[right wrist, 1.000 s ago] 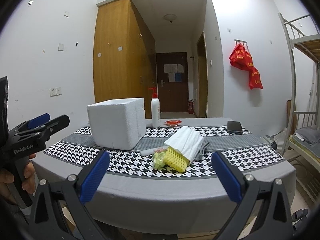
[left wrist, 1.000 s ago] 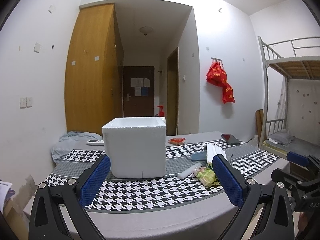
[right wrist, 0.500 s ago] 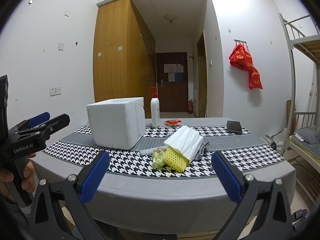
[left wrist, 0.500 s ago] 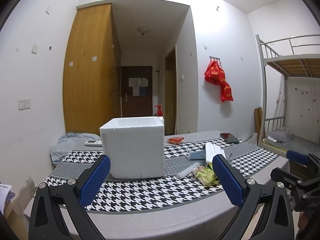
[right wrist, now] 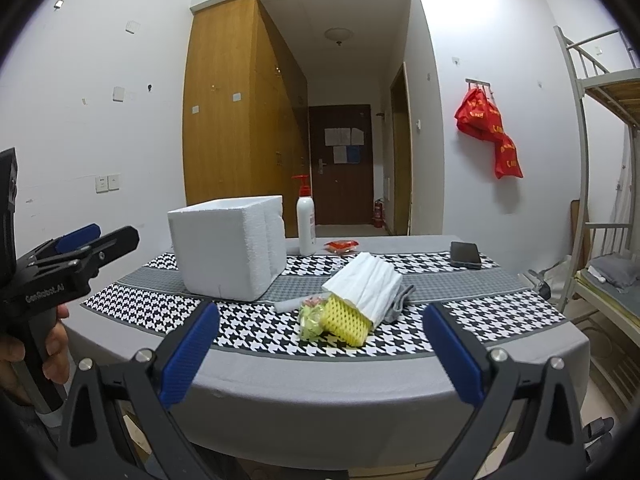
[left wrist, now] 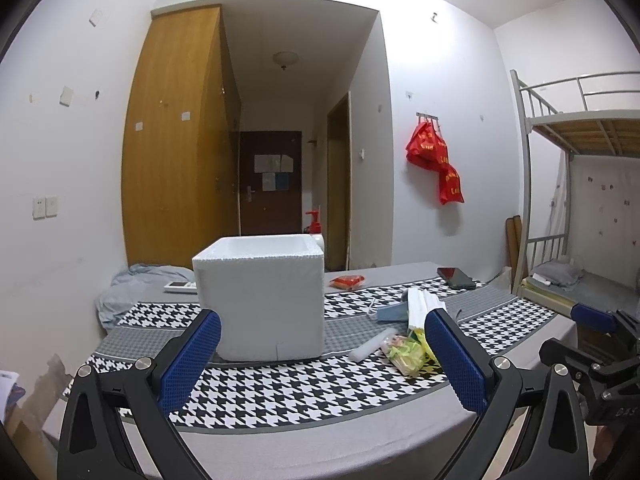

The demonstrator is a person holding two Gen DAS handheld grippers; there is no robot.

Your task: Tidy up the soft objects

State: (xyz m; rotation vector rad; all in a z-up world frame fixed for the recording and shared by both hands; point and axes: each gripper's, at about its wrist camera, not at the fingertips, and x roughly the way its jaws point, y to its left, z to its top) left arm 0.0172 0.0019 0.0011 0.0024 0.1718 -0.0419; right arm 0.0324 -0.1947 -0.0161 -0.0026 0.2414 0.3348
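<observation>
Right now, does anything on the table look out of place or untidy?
Yes. The soft items lie in a loose heap beside the foam box, not in it: a yellow foam net, white foam sheets leaning across it, and a grey cloth underneath.

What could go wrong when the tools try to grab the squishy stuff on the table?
The soft things lie in one heap: the yellow foam net sits under the white folded cloth, so a grab might drag both. The foam box is light and could slide if bumped. The pump bottle stands just behind it and might tip. Both the left tool and right tool are open and empty.
</observation>
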